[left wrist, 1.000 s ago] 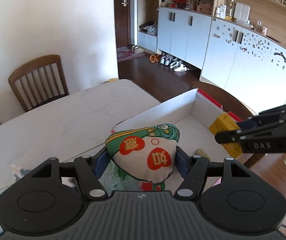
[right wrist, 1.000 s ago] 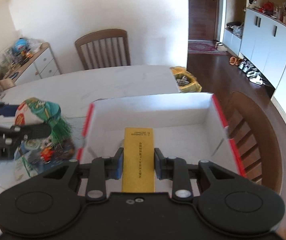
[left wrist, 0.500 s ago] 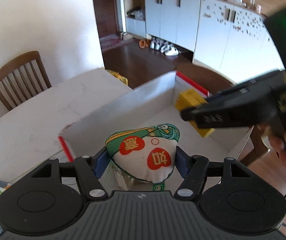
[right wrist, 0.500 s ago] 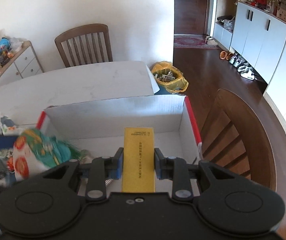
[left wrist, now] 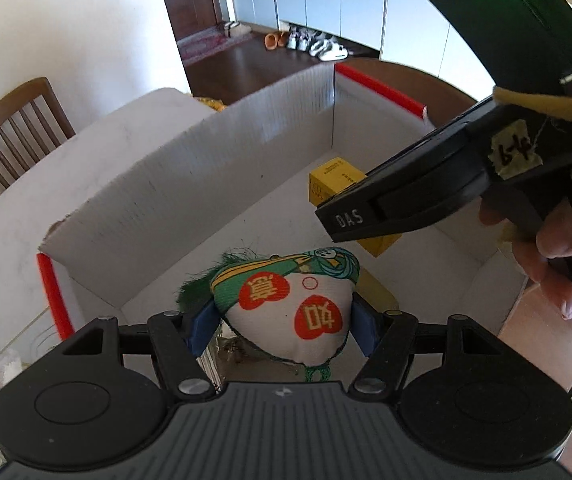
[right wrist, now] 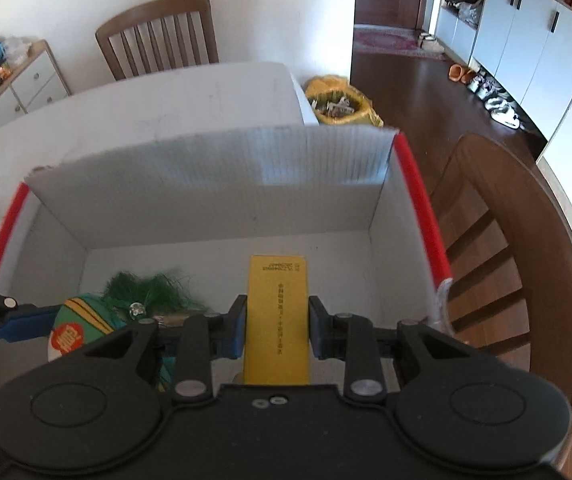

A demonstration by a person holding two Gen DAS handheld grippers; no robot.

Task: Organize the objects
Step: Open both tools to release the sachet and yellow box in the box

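Nearest in the left wrist view, the left gripper (left wrist: 283,322) has its blue pads pressed on both sides of a stuffed cloth pouch (left wrist: 286,312), white with red heart patches, a green and teal band on top and a green tassel (left wrist: 201,284) sticking out to its left. The pouch hangs inside the white cardboard box (left wrist: 205,184), over the near left part of its floor. In the right wrist view the same pouch shows low at the left, just inside the box's left wall, with one blue pad of the left gripper against it.

The right gripper (right wrist: 273,326) is closed narrow on a slim yellow carton (right wrist: 277,316) that stands lengthwise between its pads, its far end pointing toward the box's far wall. The carton is inside the box too, right of the pouch and apart from it. From the left wrist view the right gripper crosses the right side of the frame, marked DAS, with a hand (left wrist: 550,256) wrapped round its handle and the carton showing yellow behind its finger.

The box has red strips (right wrist: 422,208) along its left and right rims and sits on a white table (right wrist: 165,112). Beyond the table a wooden chair (right wrist: 157,36) stands against the wall at the far left. A second wooden chair (right wrist: 506,240) is just right of the box. Farther off lie a yellow bag (right wrist: 338,104) on the dark floor and white cabinets (right wrist: 526,32) along the far right
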